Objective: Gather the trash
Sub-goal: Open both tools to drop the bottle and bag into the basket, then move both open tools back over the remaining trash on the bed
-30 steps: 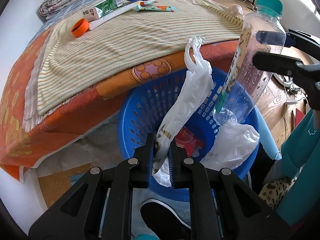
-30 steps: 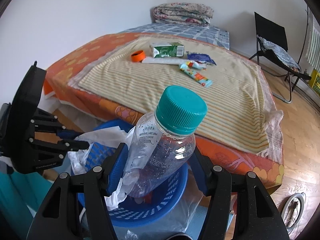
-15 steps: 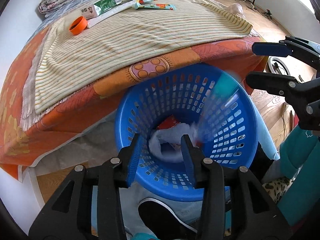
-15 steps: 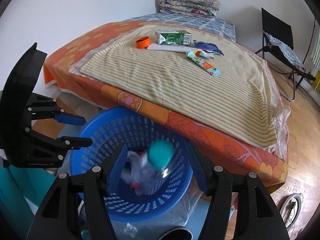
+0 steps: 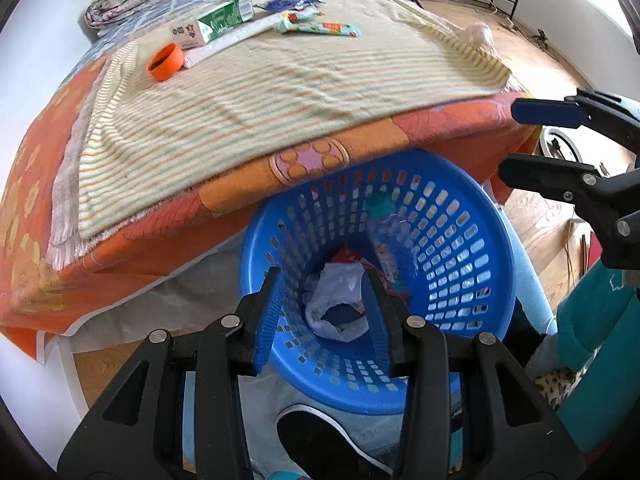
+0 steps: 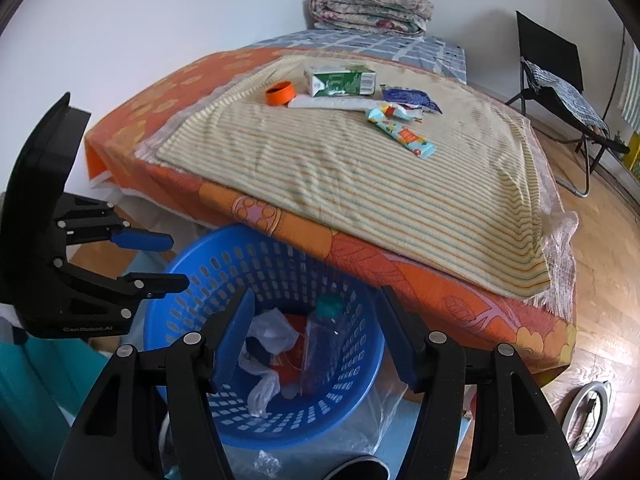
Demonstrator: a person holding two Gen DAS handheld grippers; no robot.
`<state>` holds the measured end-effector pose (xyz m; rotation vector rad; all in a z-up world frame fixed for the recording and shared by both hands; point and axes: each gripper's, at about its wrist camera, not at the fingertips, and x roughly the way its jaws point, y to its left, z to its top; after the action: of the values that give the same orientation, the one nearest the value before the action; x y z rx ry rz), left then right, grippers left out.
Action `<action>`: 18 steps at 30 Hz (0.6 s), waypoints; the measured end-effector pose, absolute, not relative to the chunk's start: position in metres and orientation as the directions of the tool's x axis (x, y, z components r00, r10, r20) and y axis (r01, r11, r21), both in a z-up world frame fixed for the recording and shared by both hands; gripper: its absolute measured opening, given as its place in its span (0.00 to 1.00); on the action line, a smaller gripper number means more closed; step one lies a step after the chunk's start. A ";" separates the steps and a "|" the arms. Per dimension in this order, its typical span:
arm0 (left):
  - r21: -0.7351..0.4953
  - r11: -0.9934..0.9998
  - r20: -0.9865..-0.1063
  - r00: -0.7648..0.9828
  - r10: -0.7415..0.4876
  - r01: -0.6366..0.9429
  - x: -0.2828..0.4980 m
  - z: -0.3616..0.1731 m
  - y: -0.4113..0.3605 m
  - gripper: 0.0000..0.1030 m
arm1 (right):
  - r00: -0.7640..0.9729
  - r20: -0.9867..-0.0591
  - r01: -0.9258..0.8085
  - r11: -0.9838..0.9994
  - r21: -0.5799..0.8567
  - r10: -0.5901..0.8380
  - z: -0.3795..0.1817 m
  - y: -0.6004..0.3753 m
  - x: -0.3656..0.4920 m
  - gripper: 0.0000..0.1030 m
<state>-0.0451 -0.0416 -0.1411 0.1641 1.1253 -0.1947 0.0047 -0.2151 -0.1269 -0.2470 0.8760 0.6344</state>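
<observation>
A blue basket stands on the floor against the bed. Inside lie a clear bottle with a teal cap, a white plastic bag and a red wrapper. My left gripper is open and empty above the basket's near rim. My right gripper is open and empty above the basket. On the striped cloth lie an orange cap, a green carton, a tube and a blue wrapper.
The bed overhangs the basket's far side. A folded quilt lies at the bed's far end. A black folding chair stands on the wood floor to the right. A dark shoe is below the basket.
Both grippers opened. The plastic bag fell from the left gripper and the bottle fell from the right gripper into the basket, where they now lie still.
</observation>
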 end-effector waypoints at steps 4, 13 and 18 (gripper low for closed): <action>0.023 0.979 -0.894 0.443 -0.071 0.204 -0.033 -0.132 -0.036 0.40 | 0.489 -0.763 -0.586 0.807 0.071 0.422 -0.120 -0.219 0.014 0.61; 0.017 0.986 -0.865 0.497 -0.067 0.163 -0.001 -0.112 -0.025 0.40 | 0.507 -0.738 -0.534 0.835 0.136 0.445 -0.107 -0.229 0.043 0.61; 0.011 0.994 -0.855 0.516 -0.047 0.109 0.022 -0.106 -0.010 0.40 | 0.520 -0.732 -0.525 0.841 0.132 0.439 -0.106 -0.228 0.057 0.61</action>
<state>0.0218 -0.0099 -0.1061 0.0658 1.0246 -0.0935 0.0574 -0.2283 -0.1058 -0.1103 0.8450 0.5791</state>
